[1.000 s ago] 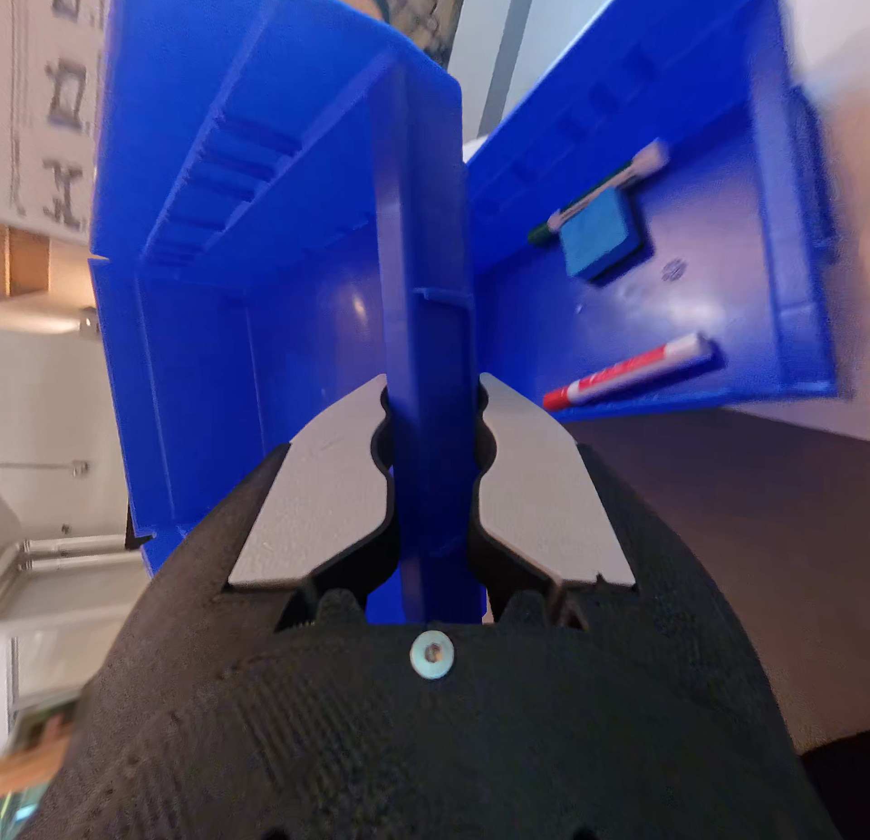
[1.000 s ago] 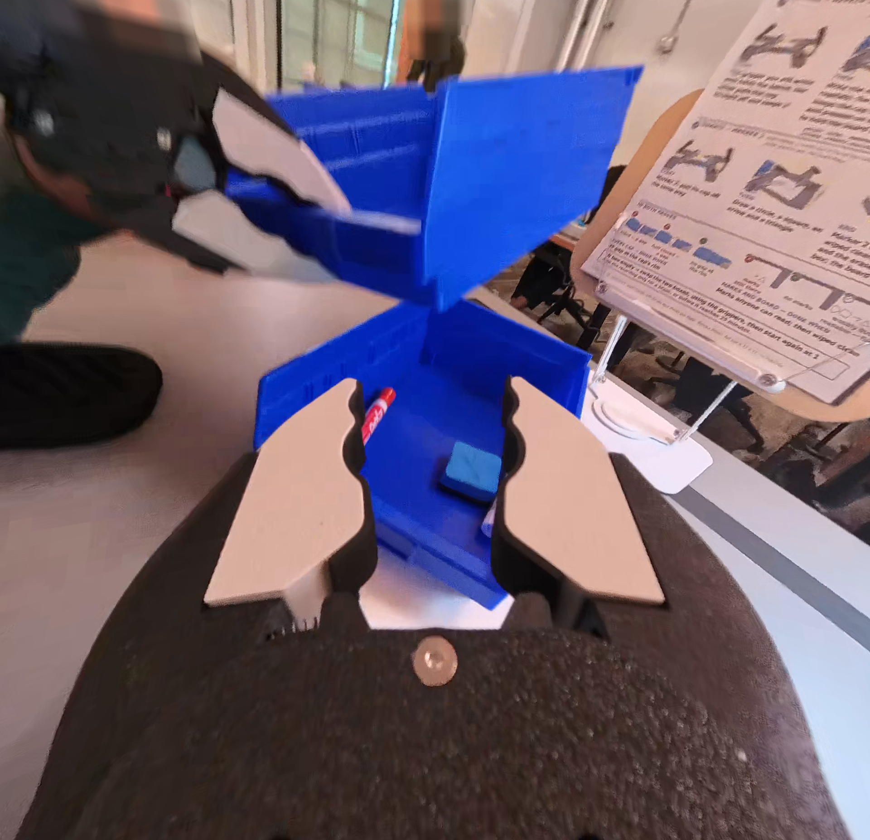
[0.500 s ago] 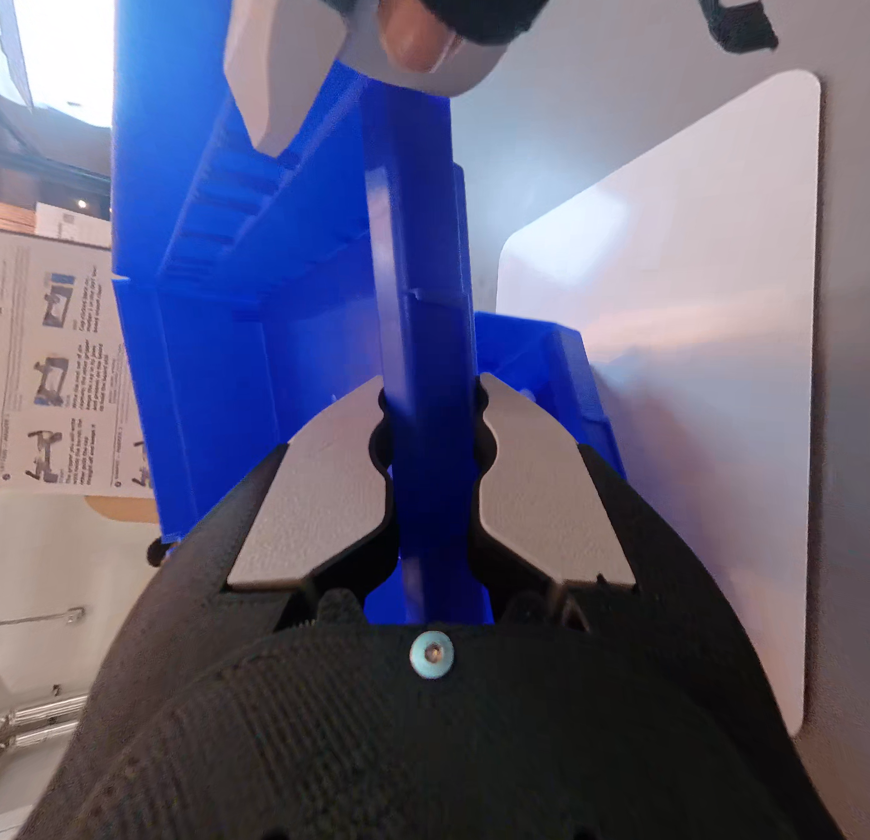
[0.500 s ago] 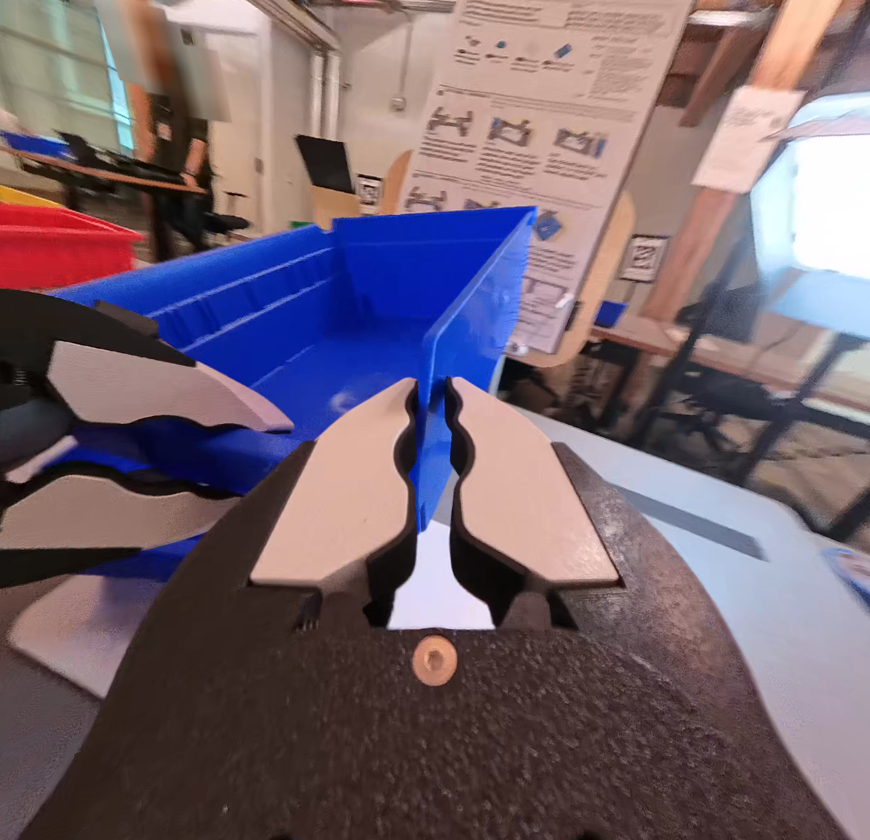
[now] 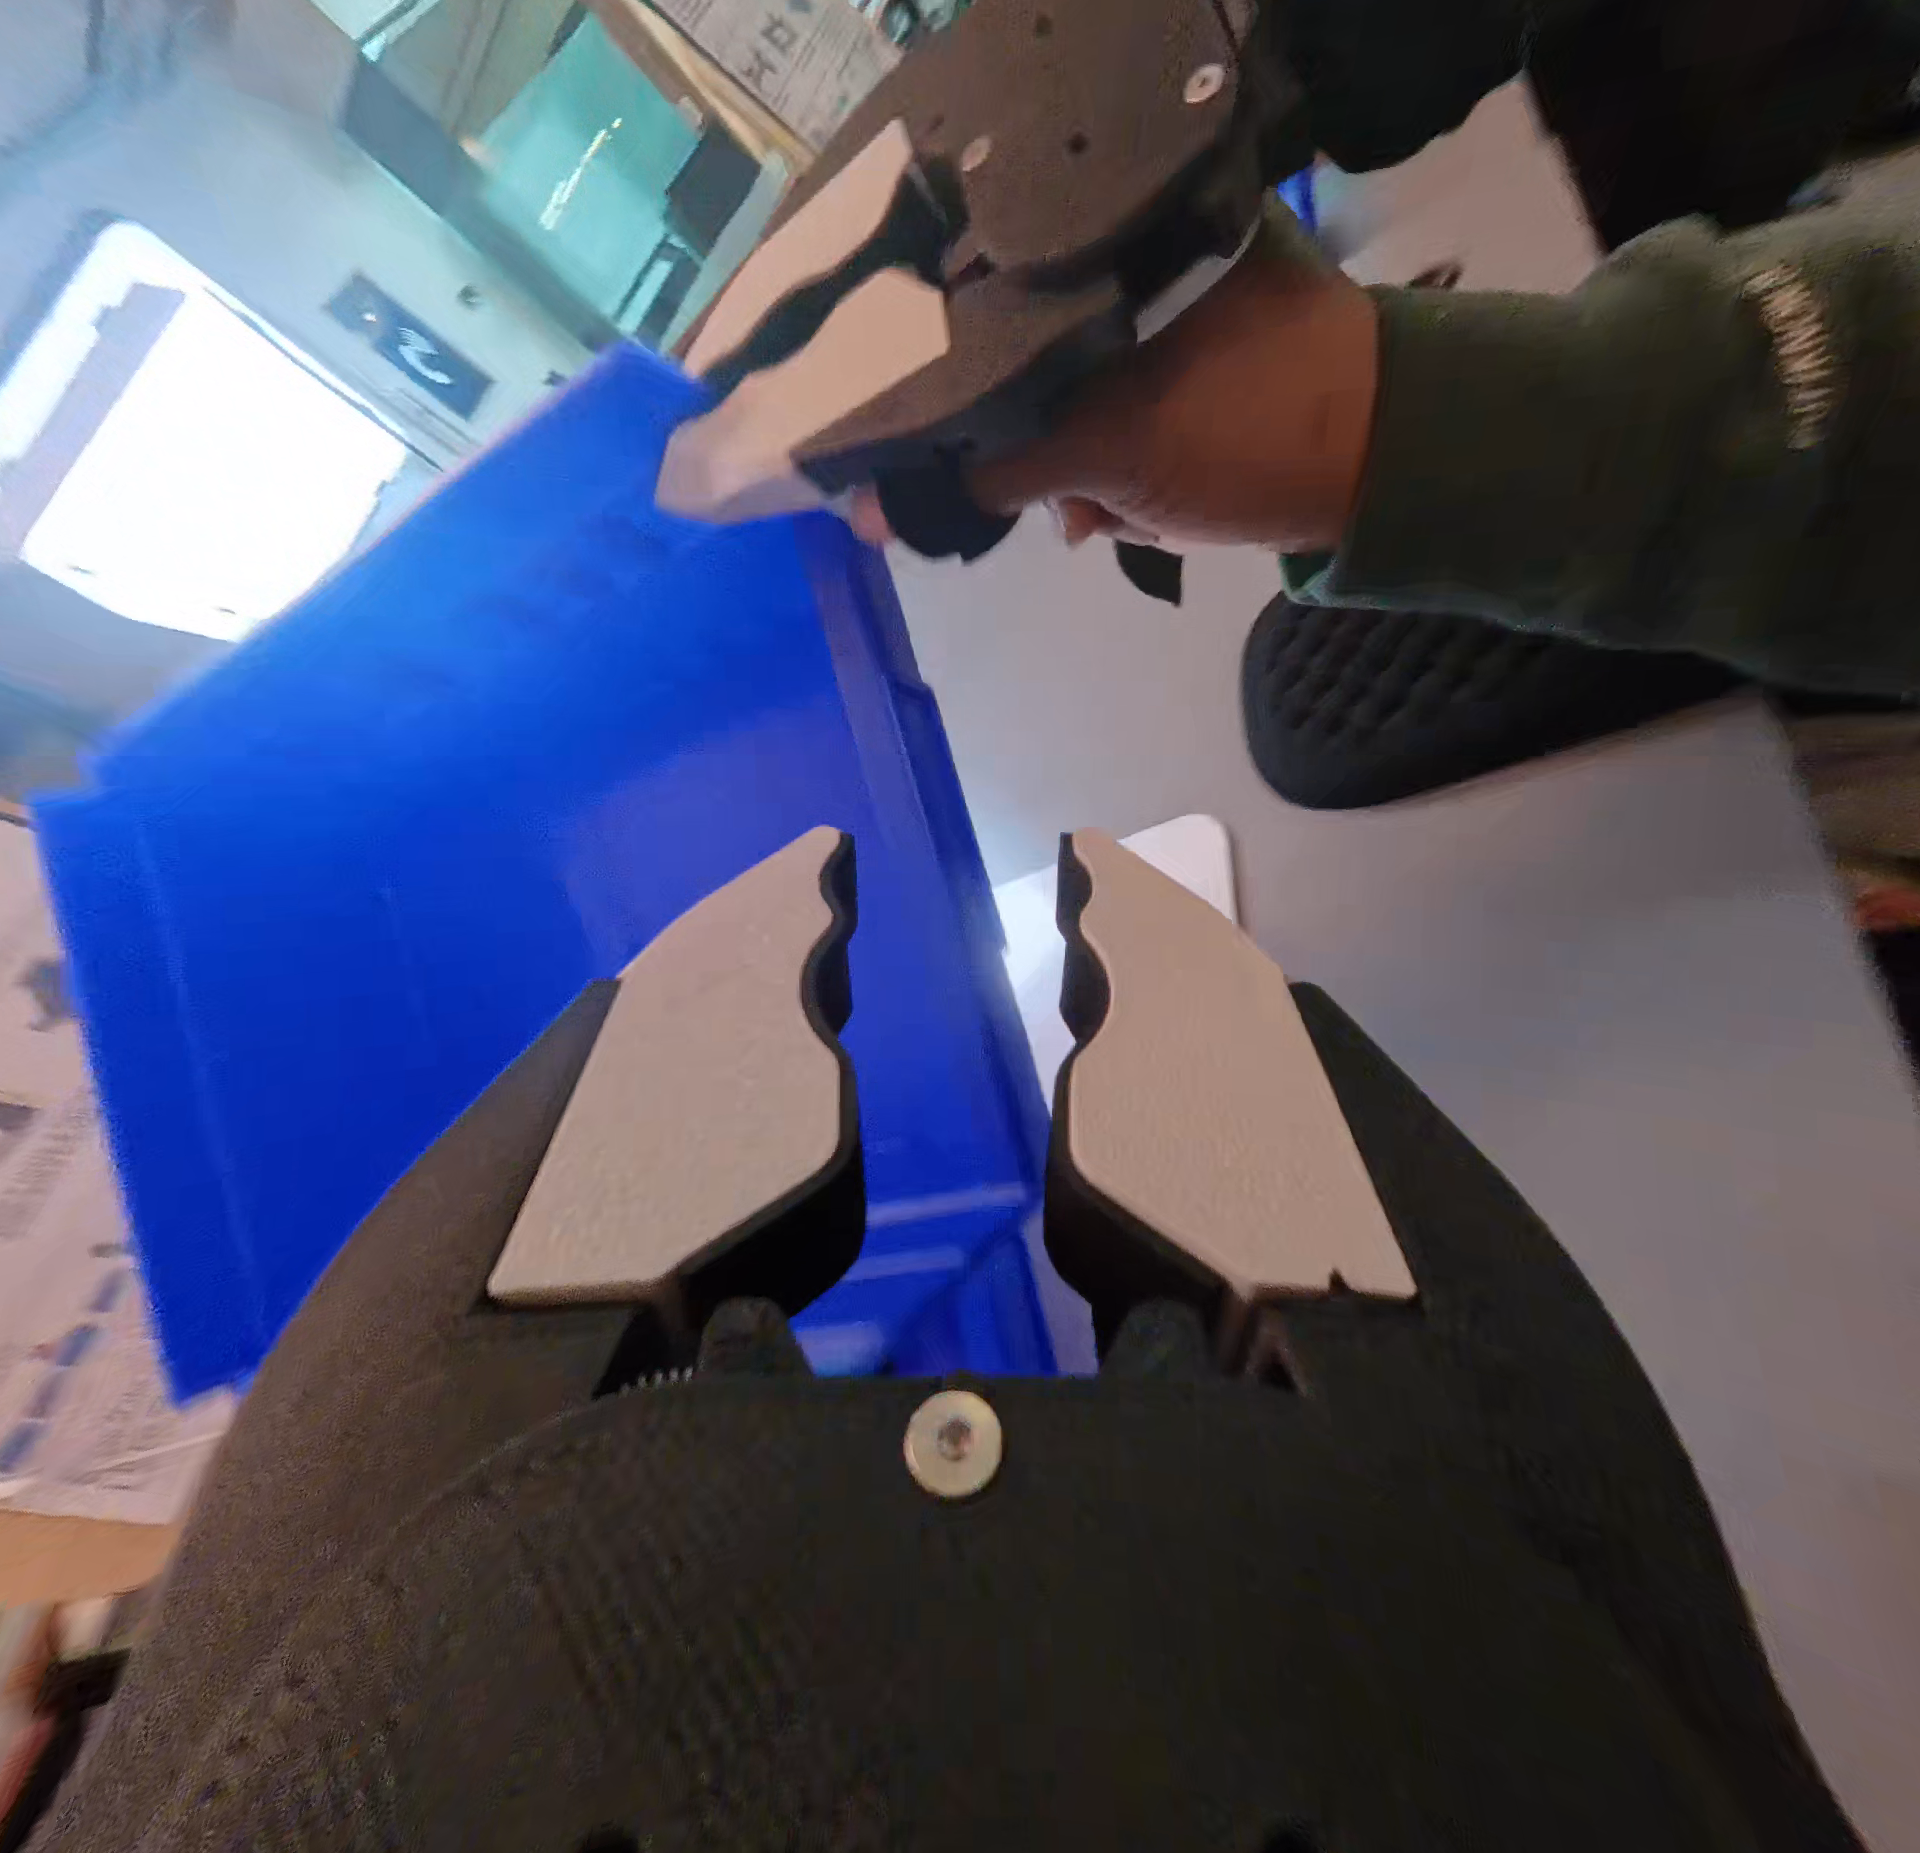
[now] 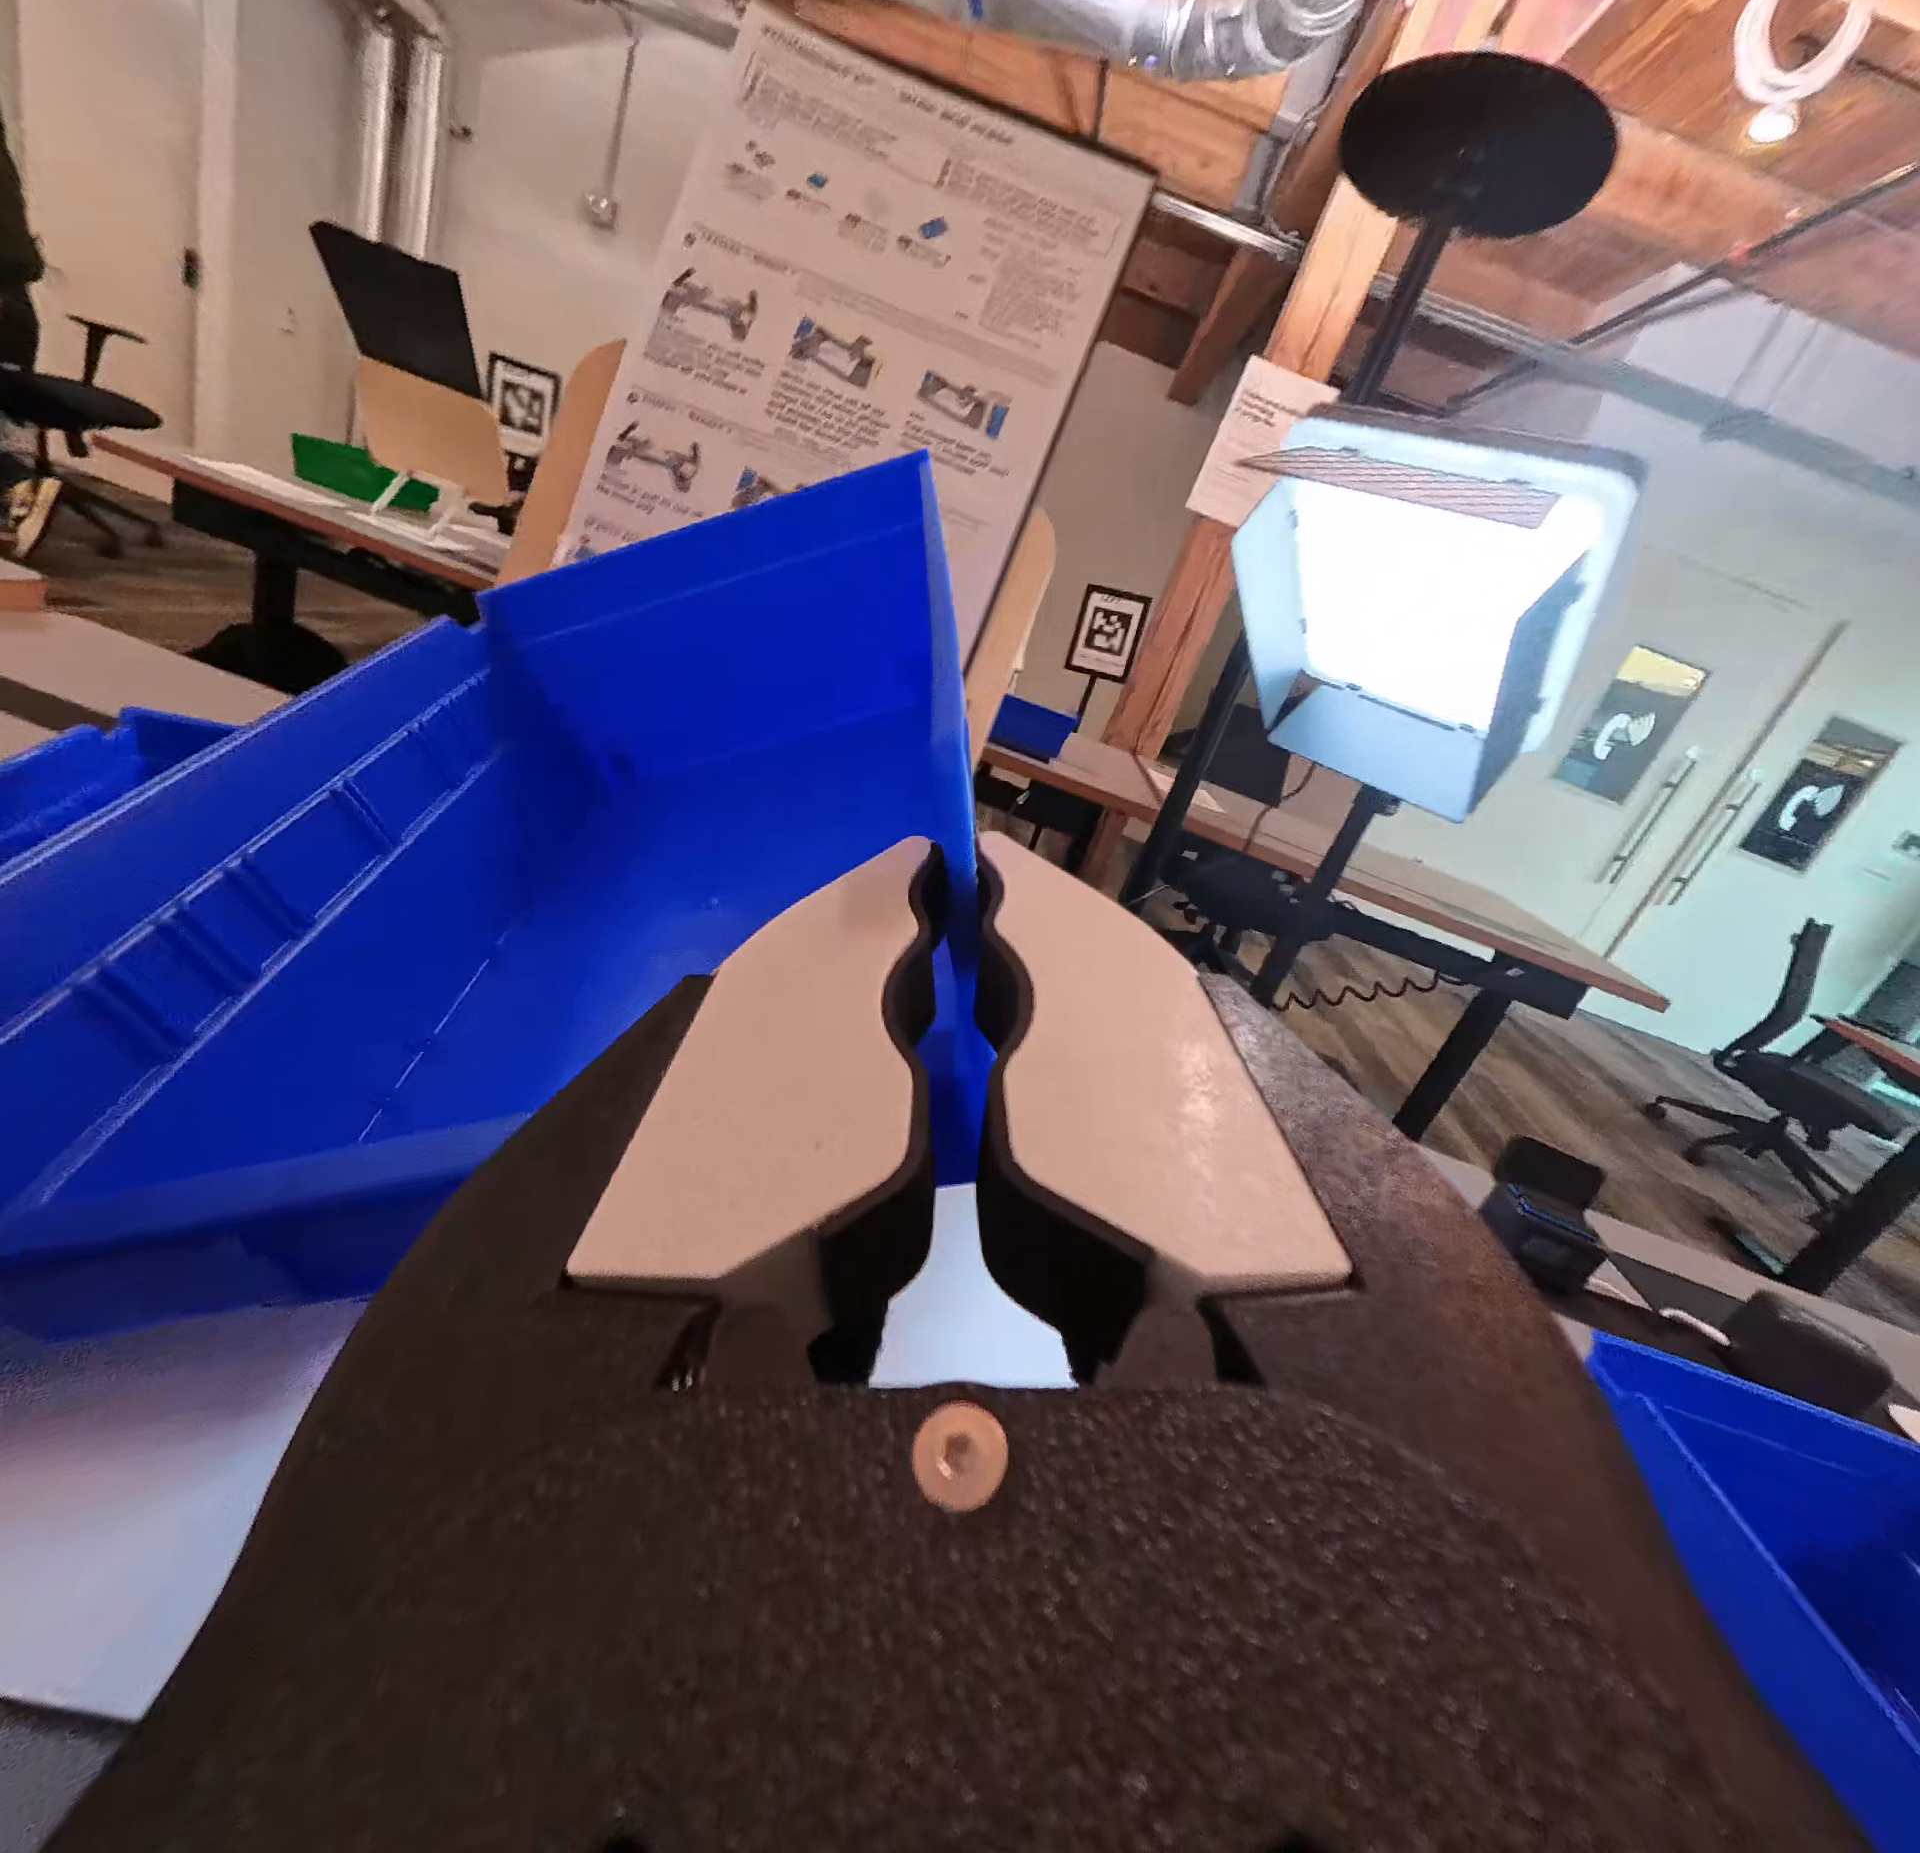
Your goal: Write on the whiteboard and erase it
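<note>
An empty blue bin (image 5: 416,868) lies tilted over the whiteboard (image 5: 1195,858). My left gripper (image 5: 956,847) is open, its fingers astride the bin's near rim without touching it. My right gripper (image 5: 691,401) shows at the top of the left wrist view, held by a hand, and grips the bin's far edge. In the right wrist view my right gripper (image 6: 958,853) is shut on the thin end wall of the blue bin (image 6: 675,764). The whiteboard (image 6: 125,1491) lies under the bin. No marker or eraser is in view.
A second blue bin (image 6: 1766,1554) sits at the lower right on the grey table. A poster board (image 6: 883,328) and a bright light panel (image 6: 1423,598) stand behind. A green sleeve (image 5: 1610,473) and a black armrest (image 5: 1434,702) are at the right.
My left gripper has opened and let go of the bin's rim. My right gripper stays shut on the bin's end wall. The bin has tilted and moved over the whiteboard.
</note>
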A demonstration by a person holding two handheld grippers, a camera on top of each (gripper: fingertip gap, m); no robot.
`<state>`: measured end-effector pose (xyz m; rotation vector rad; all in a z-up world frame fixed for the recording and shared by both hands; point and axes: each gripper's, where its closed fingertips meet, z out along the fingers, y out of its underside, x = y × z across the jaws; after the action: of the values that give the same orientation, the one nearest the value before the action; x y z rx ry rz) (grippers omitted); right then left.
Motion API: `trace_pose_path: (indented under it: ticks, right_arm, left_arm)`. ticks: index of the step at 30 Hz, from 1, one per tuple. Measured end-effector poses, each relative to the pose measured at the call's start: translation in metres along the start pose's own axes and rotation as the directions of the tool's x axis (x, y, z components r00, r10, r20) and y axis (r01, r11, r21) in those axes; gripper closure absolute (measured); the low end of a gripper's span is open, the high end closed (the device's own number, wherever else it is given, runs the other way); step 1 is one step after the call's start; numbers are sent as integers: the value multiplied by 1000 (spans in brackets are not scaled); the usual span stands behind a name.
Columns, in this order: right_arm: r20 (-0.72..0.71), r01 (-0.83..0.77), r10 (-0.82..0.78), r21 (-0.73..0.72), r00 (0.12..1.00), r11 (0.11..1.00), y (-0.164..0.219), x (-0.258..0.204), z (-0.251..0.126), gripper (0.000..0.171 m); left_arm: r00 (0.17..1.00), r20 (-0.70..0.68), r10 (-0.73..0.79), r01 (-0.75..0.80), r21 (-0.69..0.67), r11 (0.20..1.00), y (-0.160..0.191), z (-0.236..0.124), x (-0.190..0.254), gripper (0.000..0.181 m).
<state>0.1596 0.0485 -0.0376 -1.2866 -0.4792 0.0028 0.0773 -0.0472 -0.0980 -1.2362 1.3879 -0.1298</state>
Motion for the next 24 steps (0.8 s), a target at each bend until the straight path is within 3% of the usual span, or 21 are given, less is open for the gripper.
trace_pose_path:
  ticks: [2, 5, 11, 16, 24]
  right_arm:
    - [-28, -50, 50, 7, 998, 999, -1, 24, -8, 169]
    - [-59, -173, 173, -4, 983, 985, 15, 72, -19, 169]
    - [-154, -313, 292, -139, 944, 939, 94, 151, -26, 169]
    - [-227, -304, 242, -302, 943, 903, 168, 176, -8, 168]
    - [-323, -414, 305, -359, 896, 836, 230, 183, 21, 167]
  left_arm:
    - [996, -29, -84, 84, -7, 996, 10, -13, -7, 142]
    - [986, 29, -166, 168, -90, 982, 54, -31, -30, 141]
    - [934, 105, -342, 358, -241, 902, 143, -78, -47, 137]
    - [910, 76, -407, 411, -294, 863, 162, -91, -35, 137]
    - [941, -42, -337, 295, -393, 871, 150, -55, -23, 136]
